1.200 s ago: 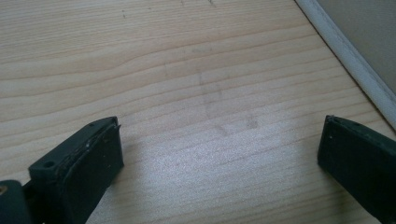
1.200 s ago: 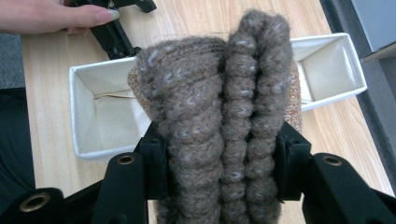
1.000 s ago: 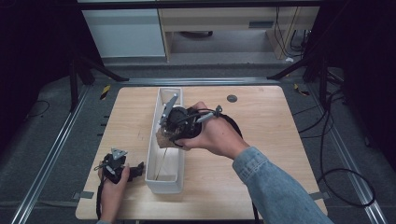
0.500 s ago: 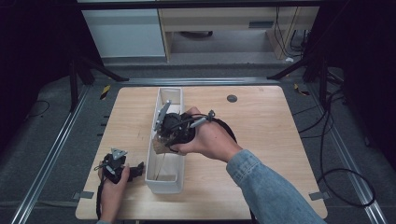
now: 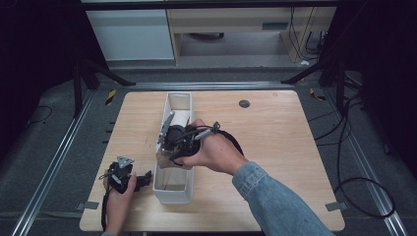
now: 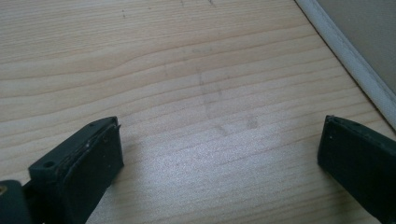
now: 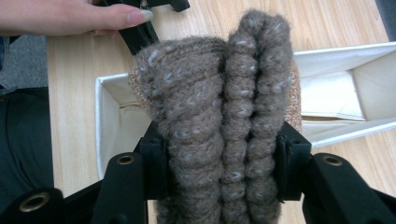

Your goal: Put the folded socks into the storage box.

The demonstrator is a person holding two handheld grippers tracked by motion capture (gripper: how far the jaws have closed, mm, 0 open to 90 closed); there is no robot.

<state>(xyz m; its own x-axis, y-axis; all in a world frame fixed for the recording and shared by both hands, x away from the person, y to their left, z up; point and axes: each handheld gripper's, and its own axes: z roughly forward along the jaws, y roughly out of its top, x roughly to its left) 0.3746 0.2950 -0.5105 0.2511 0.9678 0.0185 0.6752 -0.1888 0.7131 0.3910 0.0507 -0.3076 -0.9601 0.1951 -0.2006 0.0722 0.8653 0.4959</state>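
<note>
A folded brown knit piece [image 7: 219, 107] is clamped between the jaws of my right gripper [image 7: 219, 163], which is shut on it. In the high view the right gripper [image 5: 165, 151] holds the knit piece [image 5: 162, 159] over the middle of a long white box [image 5: 172, 197] on the wooden table [image 5: 275, 147]. My left gripper [image 5: 146, 178] rests on the table just left of the box's near end. Its jaws stand wide apart over bare wood, so the left gripper [image 6: 219, 149] is open and holds nothing. The box's white wall [image 6: 345, 56] runs along its right.
A pale folded item [image 5: 182, 118] lies in the far end of the box. A small dark disc [image 5: 244, 103] sits near the table's far edge. A cable [image 5: 231, 140] loops behind the right hand. Metal rails and black stand legs flank the table.
The right hand has carried the knit piece a little left and nearer along the box. The left gripper has stayed put.
</note>
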